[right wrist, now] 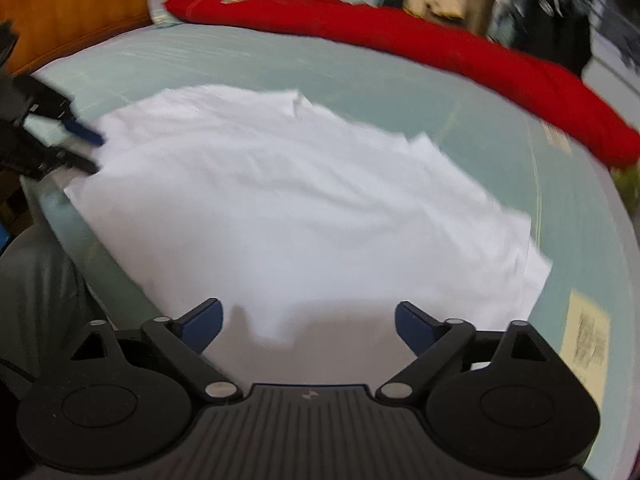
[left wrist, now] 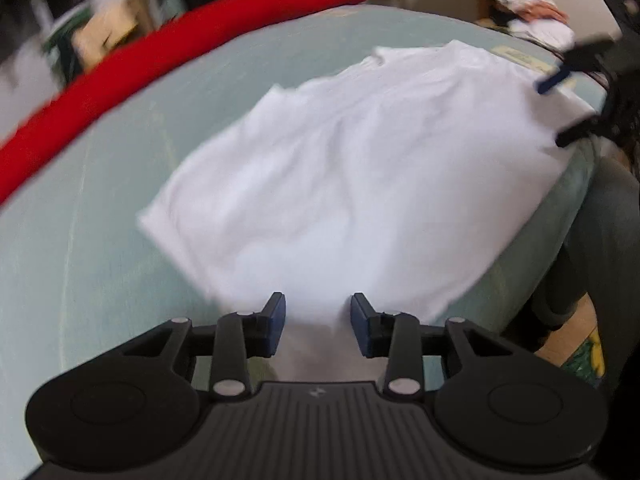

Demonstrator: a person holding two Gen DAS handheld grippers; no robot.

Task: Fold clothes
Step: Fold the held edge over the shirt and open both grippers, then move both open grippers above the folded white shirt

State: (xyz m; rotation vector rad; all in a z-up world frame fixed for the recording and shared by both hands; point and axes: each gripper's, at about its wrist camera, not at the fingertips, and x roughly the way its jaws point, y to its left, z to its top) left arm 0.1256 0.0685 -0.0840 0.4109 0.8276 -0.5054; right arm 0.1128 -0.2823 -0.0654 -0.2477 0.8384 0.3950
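Shirt: flat white cotton t-shirt [left wrist: 340, 184] spread on pale green bed [left wrist: 80, 240], along its near edge. Left gripper [left wrist: 318, 320] and right gripper [right wrist: 308, 322] jaws apart, empty. Pinch both hem corners evenly; fabric slides, wrinkles.

A plain white shirt [left wrist: 348, 184] is seen spread on a pale green bed [left wrist: 80, 248], whose cover is marked with faint lighter lines. A bright red bolster [right wrist: 440, 48] is laid along the far edge. The left claw [left wrist: 318, 326] and the right claw [right wrist: 308, 326] are both made in black, ribbed at the base, with dark blue pads [left wrist: 276, 320] and silver rivets. A pale yellow label [right wrist: 586, 344] with dark print is seen on the bed. An orange-brown wooden headboard [right wrist: 72, 8] is shown behind.
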